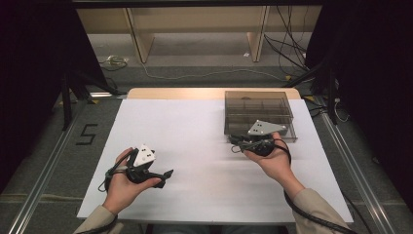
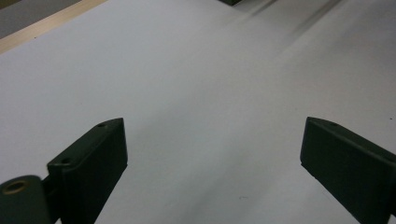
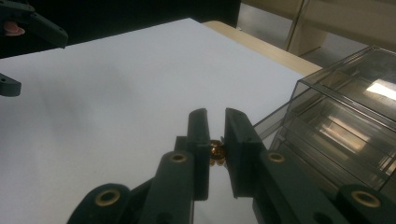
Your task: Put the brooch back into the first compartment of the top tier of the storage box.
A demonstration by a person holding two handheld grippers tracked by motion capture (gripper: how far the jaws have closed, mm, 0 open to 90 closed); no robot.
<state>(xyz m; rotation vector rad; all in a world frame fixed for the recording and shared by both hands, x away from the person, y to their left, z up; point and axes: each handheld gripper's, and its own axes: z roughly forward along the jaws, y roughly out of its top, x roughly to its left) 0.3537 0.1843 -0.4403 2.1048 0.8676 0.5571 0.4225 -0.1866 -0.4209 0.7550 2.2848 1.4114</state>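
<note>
My right gripper [image 1: 234, 143] hovers over the white table just in front of the clear smoky plastic box [image 1: 258, 114], pointing left. In the right gripper view its jaws stand nearly together around a small shiny gold-brown piece [image 3: 215, 153], with the gripper [image 3: 215, 115] shut on it and the box [image 3: 345, 116] close on the right. My left gripper [image 1: 164, 176] is held low over the near left of the table. Its two jaws stand wide apart in the left gripper view, with nothing between its fingertips [image 2: 105, 140] but bare white surface.
The white sheet [image 1: 195, 131] covers the table, and a strip of wooden tabletop [image 1: 175, 92] shows at the far edge. The box has several inner compartments. Cables [image 1: 209, 73] and wooden furniture legs [image 1: 139, 39] lie on the floor beyond the table. A cable trails from each gripper.
</note>
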